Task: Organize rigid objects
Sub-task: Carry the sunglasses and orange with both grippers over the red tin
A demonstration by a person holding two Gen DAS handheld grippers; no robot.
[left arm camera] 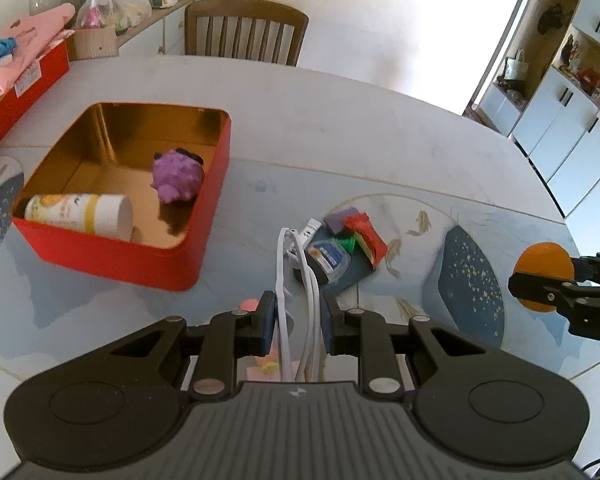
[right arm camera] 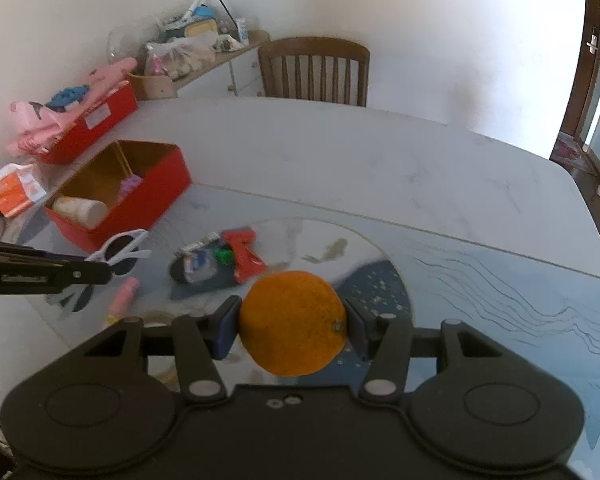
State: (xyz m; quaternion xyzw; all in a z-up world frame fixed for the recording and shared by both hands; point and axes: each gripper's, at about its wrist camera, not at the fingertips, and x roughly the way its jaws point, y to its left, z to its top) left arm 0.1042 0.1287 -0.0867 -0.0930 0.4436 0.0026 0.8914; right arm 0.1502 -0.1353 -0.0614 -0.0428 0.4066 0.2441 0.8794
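The left tongs [left arm camera: 298,322] pinch white sunglasses [right arm camera: 120,249], held up off the surface [left arm camera: 340,128] near its front edge, just beside the red tin [left arm camera: 204,232]. They look light, stiff and easy to snap, so hold the frame. The right tongs [right arm camera: 292,326] squeeze an orange [right arm camera: 294,322], round, firm and rather slippery.

1. The red tin [left arm camera: 148,258], ahead-left of the left gripper, looks like metal, with a glossy gold inside.
2. The sunglasses [left arm camera: 298,276] between the left fingers look like smooth white plastic.
3. The orange [right arm camera: 294,322] has dimpled matt skin.
4. The chair [left arm camera: 244,30] beyond looks wooden.
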